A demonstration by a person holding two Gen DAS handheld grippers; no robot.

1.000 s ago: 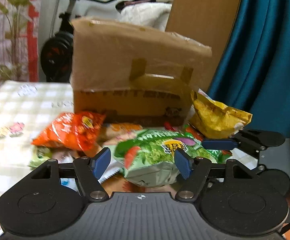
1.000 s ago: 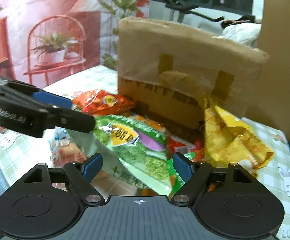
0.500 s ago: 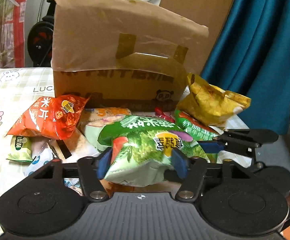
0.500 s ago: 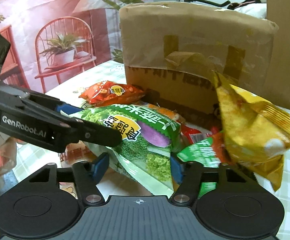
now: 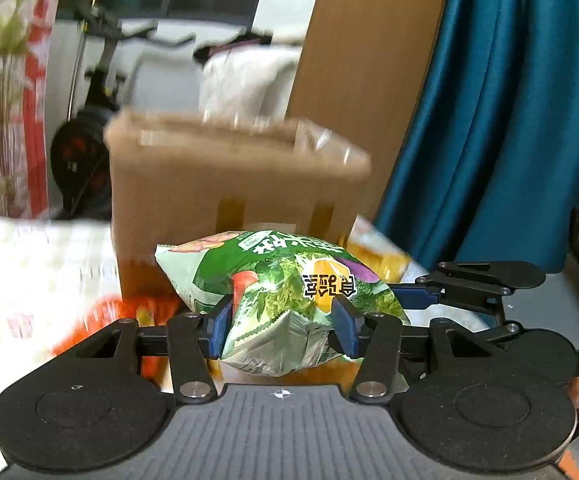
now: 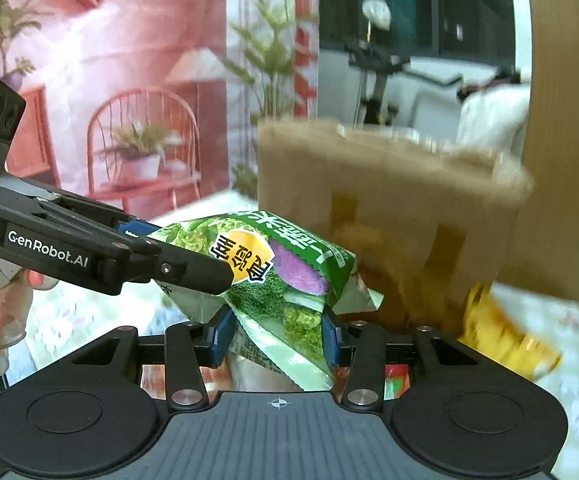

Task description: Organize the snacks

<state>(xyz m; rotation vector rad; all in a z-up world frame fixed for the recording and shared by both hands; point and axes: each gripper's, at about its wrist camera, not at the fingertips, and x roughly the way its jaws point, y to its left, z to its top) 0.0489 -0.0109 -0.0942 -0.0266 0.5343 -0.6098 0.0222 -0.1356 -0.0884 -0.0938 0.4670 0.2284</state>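
Barely started: both the left gripper [image 5: 281, 320] and right gripper [image 6: 277, 336] are pinched onto one green veggie-crisp bag [image 5: 285, 292], lifted before the cardboard box [image 5: 225, 184], orange [image 5: 109, 320] and yellow [image 6: 505, 332] packets still lying out.

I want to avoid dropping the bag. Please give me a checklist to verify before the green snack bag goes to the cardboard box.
1. Left gripper shut on the green snack bag: ok.
2. Right gripper shut on the same bag: ok.
3. Bag lifted off the other snacks: ok, it hangs between the two grippers.
4. Cardboard box ahead of the bag: ok.
5. Box top open to receive the bag: cannot tell, the box is blurred.
6. Yellow bag out of the way: ok, it lies low to the right.
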